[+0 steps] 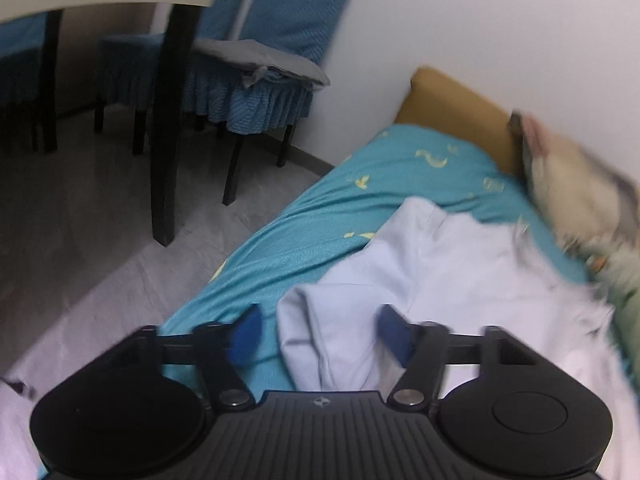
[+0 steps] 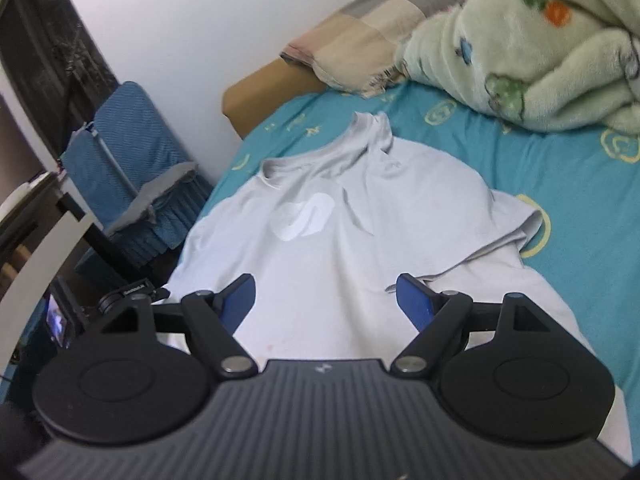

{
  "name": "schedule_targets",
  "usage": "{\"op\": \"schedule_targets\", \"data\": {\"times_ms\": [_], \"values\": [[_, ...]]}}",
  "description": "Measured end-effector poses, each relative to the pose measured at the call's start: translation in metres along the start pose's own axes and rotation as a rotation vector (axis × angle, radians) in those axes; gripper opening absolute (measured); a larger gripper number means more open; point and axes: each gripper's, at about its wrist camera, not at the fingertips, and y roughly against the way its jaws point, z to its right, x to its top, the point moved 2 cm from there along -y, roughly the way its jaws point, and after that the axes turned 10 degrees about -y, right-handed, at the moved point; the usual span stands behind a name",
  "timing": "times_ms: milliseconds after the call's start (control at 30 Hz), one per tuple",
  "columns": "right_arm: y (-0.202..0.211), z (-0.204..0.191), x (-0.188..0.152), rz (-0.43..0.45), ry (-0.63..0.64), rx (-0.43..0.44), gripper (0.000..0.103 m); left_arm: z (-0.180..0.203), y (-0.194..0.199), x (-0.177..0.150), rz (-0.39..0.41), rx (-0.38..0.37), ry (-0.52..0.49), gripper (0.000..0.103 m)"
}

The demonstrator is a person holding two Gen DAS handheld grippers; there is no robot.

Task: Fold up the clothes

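A pale grey T-shirt [image 2: 320, 240] with a white logo lies spread on the teal bedsheet [image 2: 580, 220], collar away from me, its right sleeve folded inward. My right gripper [image 2: 326, 300] hovers over the shirt's lower body, open, with nothing pinched between its blue pads. In the left wrist view the T-shirt [image 1: 440, 272] reaches the bed's left edge. A bunched fold of it sits between the fingers of my left gripper [image 1: 320, 332]. The jaws stand apart there, and a strip of teal bedsheet [image 1: 320, 208] shows between the left pad and the cloth.
A green fleece blanket [image 2: 520, 48] and a checked pillow [image 2: 380, 20] are piled at the bed's far right. A blue-covered chair [image 1: 248, 92] with a grey cushion and a dark table leg [image 1: 168, 120] stand on the floor left of the bed. A white wall is behind.
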Motion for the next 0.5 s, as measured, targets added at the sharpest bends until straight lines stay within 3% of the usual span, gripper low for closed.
{"op": "schedule_targets", "data": {"times_ms": [33, 67, 100, 167, 233, 367, 500], "values": [[-0.004, 0.003, 0.001, -0.008, -0.02, -0.005, 0.08, 0.006, -0.001, 0.003, -0.003, 0.01, -0.034, 0.034], [-0.007, 0.005, 0.002, -0.016, -0.04, -0.009, 0.08, 0.013, -0.001, 0.006, 0.002, 0.026, -0.076, 0.016], [-0.008, 0.006, 0.003, -0.021, -0.056, -0.007, 0.08, 0.022, 0.0, 0.009, 0.005, 0.047, -0.125, 0.008], [-0.006, 0.007, 0.005, -0.02, -0.073, -0.001, 0.08, 0.046, 0.005, 0.014, 0.033, 0.095, -0.26, 0.007], [0.0, 0.009, 0.004, -0.014, -0.082, 0.003, 0.08, 0.079, 0.018, 0.012, 0.12, 0.109, -0.451, 0.006], [0.01, 0.019, 0.006, -0.003, -0.132, 0.003, 0.08, 0.162, 0.055, -0.023, 0.294, 0.003, -0.832, 0.006], [0.017, 0.029, 0.011, 0.015, -0.174, -0.005, 0.08, 0.227, 0.055, -0.067, 0.242, -0.123, -0.995, 0.006]]}}
